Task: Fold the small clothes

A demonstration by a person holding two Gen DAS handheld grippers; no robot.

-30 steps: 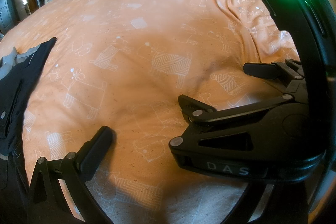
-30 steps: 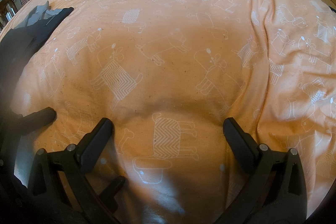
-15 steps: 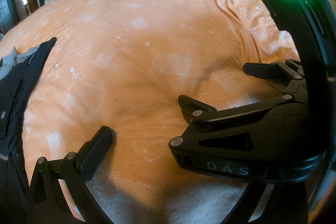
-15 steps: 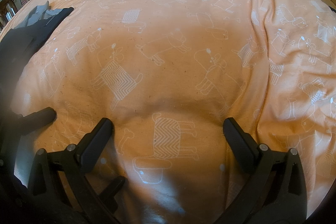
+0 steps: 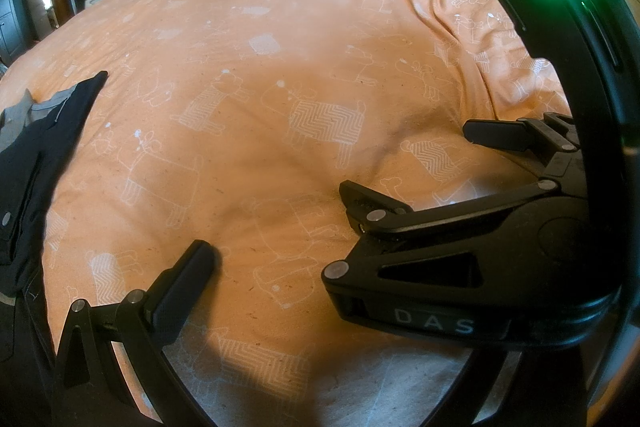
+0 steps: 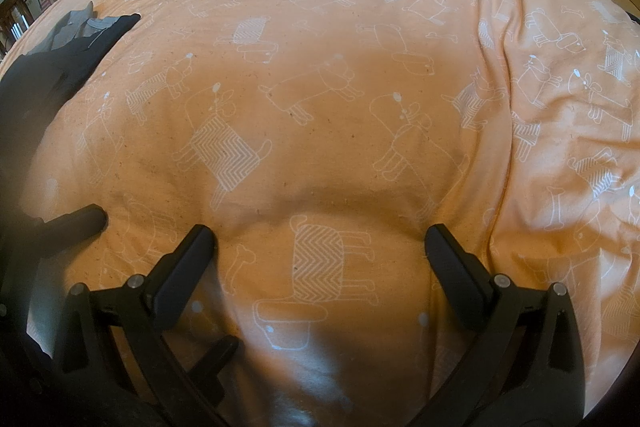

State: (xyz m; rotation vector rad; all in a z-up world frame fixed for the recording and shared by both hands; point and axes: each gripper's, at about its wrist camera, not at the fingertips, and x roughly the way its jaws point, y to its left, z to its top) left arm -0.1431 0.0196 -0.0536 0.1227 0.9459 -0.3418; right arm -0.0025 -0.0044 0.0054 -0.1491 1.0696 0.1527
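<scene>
Here, both grippers rest empty on the orange bedsheet: your right gripper has its fingers spread wide, and your left gripper looks open too, though only one finger shows. The dark garment lies at far left, well apart from both. Judge it light, soft and floppy; pinch a hem corner or the grey collar edge.
</scene>
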